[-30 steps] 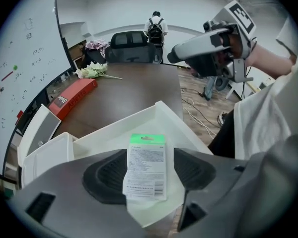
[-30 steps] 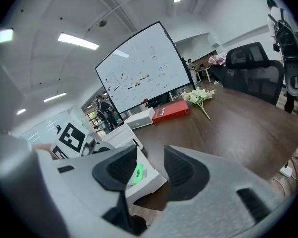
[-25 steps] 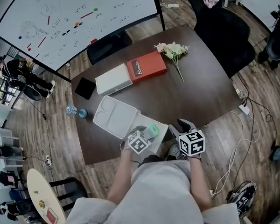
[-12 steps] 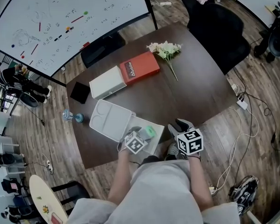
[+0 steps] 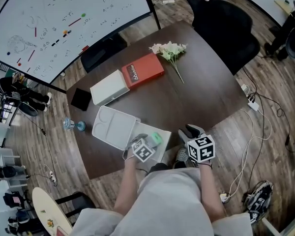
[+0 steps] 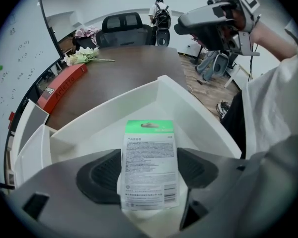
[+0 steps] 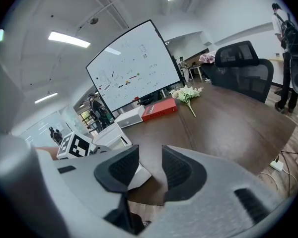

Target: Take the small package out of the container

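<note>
At the near edge of the dark brown wooden counter (image 5: 196, 87), the small flat package with a green header strip and a white printed label (image 6: 150, 148) is not yet out: it sits inside the open white plastic container (image 6: 198, 113), in the compartment nearest the person. The left hand-held gripper (image 6: 148, 172) has reached into that compartment and stands with its jaws spread as wide as they go, one dark ribbed pad along each long edge of the package (the pads look at or just off the edges, and the package shows no buckling, so I judge it straddled, not pinched). Closing on it, lifting it clear of the walls and setting it on the counter all seem left to do. Its long axis runs in line with the jaws, green header pointing away from the person toward the container's far corner, label facing up. The right hand-held gripper (image 7: 150, 165) hangs off the counter's edge, its jaws narrowing with nothing between them.
</note>
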